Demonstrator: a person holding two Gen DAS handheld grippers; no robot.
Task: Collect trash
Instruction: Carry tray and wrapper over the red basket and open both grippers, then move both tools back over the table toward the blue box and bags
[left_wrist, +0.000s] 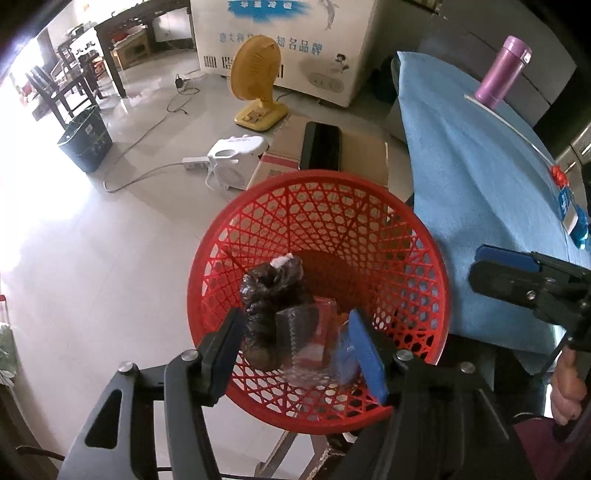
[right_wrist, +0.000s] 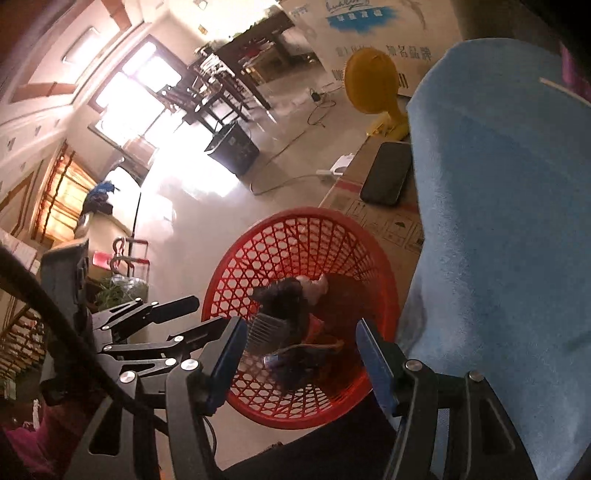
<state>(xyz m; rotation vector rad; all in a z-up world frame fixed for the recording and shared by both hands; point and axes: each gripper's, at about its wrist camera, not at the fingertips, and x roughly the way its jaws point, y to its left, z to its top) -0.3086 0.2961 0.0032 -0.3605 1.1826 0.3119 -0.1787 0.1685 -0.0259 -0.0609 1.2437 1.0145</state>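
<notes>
The left gripper points steeply down into the red basket, which stands on the floor directly below and in front of it. Its jaws stand apart, and a blurred clear plastic piece is seen between them; I cannot tell whether the pads touch it. Just ahead of the left finger lies a crumpled dark plastic bag with a bit of white paper at its far end, both inside the basket. The right gripper also aims down over the same basket, from its near rim, and its jaws are parted with nothing pressed between the pads. Below and between its fingers the dark bag and some blurred small trash are seen in the basket. To the right of both grippers hangs a blue cloth over a table, touching the side of the basket. Beyond the basket is a cardboard box with a black phone on it, and further away a yellow fan. In the left view the right gripper appears at the right edge, held by a hand.
</notes>
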